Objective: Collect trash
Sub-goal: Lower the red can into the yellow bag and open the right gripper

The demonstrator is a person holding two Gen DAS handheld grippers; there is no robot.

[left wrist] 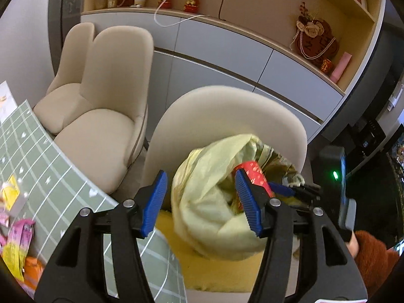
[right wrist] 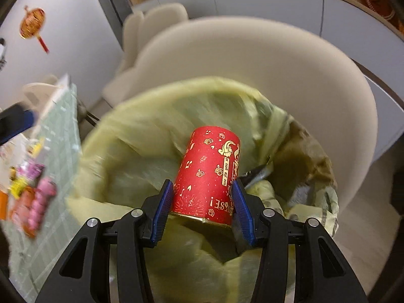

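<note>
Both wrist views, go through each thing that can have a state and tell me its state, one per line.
right gripper: shut on red cup, over the bag's mouth
red cup: held, tilted, not yet released
yellow trash bag: open, on a chair
left gripper: open, holding nothing, in front of the bag
snack wrappers: lying on the green mat, uncollected
beige chair: empty seat

The right hand-held gripper (right wrist: 202, 205) clamps a red gold-printed can (right wrist: 209, 174) between its blue pads, tilted over the open yellow trash bag (right wrist: 131, 156) on a beige chair (right wrist: 252, 58).
</note>
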